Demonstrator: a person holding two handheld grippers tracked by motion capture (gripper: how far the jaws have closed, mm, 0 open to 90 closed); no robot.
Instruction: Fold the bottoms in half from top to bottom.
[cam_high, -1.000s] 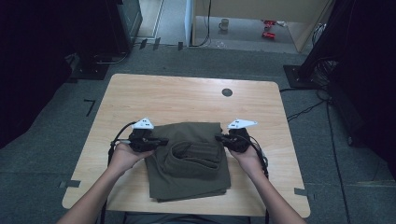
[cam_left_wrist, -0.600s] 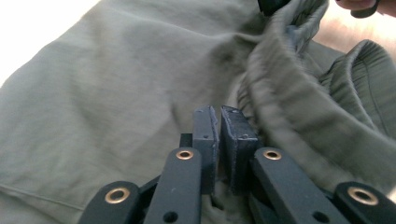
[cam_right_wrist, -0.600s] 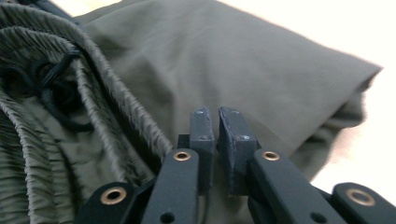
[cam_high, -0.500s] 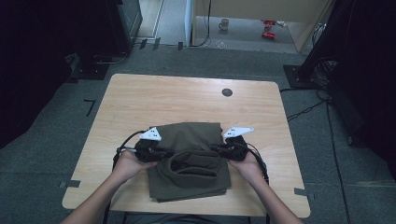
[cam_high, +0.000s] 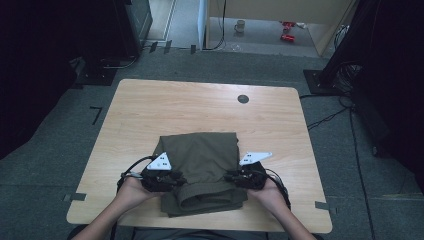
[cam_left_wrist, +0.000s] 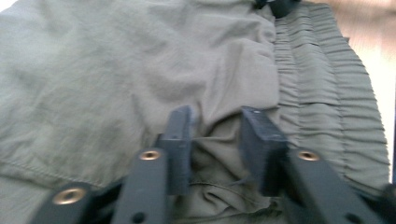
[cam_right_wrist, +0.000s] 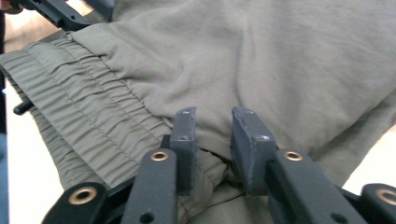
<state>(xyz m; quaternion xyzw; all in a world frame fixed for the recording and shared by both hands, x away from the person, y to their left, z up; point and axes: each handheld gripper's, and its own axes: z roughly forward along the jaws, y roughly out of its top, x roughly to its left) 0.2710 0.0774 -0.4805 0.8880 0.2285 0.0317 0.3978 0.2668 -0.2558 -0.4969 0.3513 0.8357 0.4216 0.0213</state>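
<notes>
An olive-green garment (cam_high: 200, 155) with a gathered elastic waistband (cam_left_wrist: 322, 93) lies folded on the wooden table (cam_high: 200, 105). My left gripper (cam_high: 181, 180) is at the garment's left edge near the front, and my right gripper (cam_high: 228, 176) is at its right edge. Both point inward over the rolled front fold. Both pairs of jaws have just been opening. In the left gripper view the left gripper (cam_left_wrist: 217, 116) stands apart with a loose ridge of cloth in the gap. The right gripper (cam_right_wrist: 215, 114) is likewise parted over a fold of the garment (cam_right_wrist: 280, 56), its pads off the cloth.
A small black disc (cam_high: 243, 99) sits on the table's far side. Beyond the table, a mug (cam_high: 240, 25) and red items (cam_high: 287, 31) are on the floor. Dark equipment stands flank the table on both sides. Bare wood surrounds the garment.
Both hands have moved toward the table's near edge, bringing the gripped fold of the garment with them. Both grippers' jaws have parted and let go of the cloth.
</notes>
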